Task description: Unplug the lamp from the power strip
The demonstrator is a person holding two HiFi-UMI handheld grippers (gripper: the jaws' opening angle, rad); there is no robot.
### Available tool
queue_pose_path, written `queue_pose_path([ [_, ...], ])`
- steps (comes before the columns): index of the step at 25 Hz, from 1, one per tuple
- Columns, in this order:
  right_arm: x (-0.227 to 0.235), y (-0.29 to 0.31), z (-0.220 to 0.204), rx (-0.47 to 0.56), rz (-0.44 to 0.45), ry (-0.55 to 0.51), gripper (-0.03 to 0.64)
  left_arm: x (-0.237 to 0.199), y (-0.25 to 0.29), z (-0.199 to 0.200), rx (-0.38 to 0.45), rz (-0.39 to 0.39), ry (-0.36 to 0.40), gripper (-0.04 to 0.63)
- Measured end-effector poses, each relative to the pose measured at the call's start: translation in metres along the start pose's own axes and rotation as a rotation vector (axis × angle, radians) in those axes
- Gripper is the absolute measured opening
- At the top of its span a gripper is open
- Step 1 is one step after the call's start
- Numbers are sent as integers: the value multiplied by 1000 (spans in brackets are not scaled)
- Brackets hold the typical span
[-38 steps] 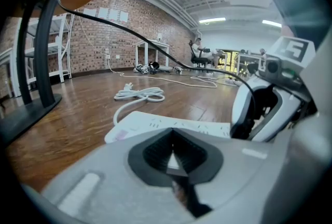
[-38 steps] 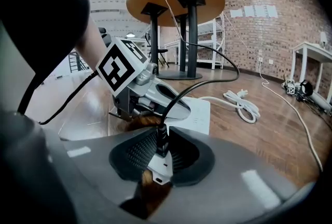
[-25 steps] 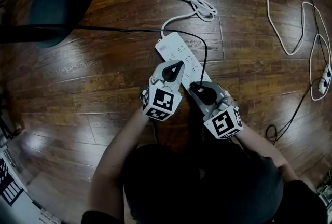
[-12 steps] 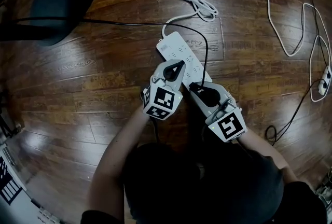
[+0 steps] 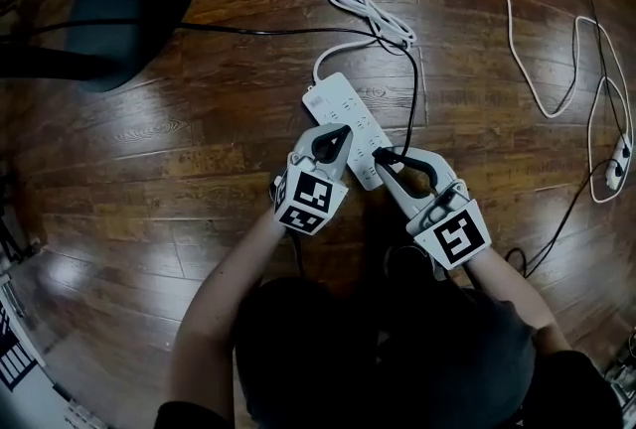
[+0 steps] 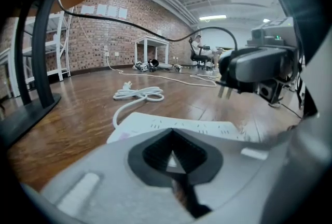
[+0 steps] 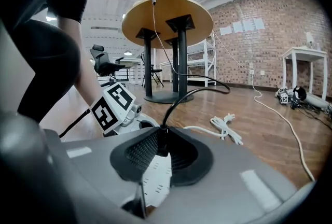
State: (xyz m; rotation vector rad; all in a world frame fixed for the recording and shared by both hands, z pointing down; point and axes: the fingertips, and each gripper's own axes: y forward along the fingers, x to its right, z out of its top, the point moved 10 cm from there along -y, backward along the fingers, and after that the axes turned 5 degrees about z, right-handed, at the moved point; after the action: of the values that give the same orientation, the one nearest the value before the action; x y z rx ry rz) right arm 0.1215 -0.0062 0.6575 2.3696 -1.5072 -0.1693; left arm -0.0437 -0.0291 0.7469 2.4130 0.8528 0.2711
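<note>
The power strip [image 5: 336,107] is being pinned by the shut, empty left gripper [image 5: 343,131] while the lamp plug [image 6: 226,70], clamped in the right gripper [image 5: 382,159], is best being lifted straight clear.

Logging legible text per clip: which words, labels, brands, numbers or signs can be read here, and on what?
Nothing legible.
On the power strip: a faint mark at one end, too blurred.
On the sheets on the brick wall: too small.
On the cubes of the left gripper and right gripper: square black-and-white markers, no letters.
</note>
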Motion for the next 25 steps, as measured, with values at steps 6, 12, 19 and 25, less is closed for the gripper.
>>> queue_pose_path([
  [6, 12, -3, 47, -16, 120, -218, 55, -31, -23, 14, 65, 87, -30, 2],
  [12, 24, -8, 126, 23, 260, -368, 55, -78, -43, 49, 163, 221, -57, 2],
  [19, 11, -9, 193, 94, 366, -440, 57, -104, -72, 100, 315, 299, -66, 2],
  [25, 19, -15, 185, 99, 253, -244, 57, -92, -96, 119, 401, 310, -25, 2],
])
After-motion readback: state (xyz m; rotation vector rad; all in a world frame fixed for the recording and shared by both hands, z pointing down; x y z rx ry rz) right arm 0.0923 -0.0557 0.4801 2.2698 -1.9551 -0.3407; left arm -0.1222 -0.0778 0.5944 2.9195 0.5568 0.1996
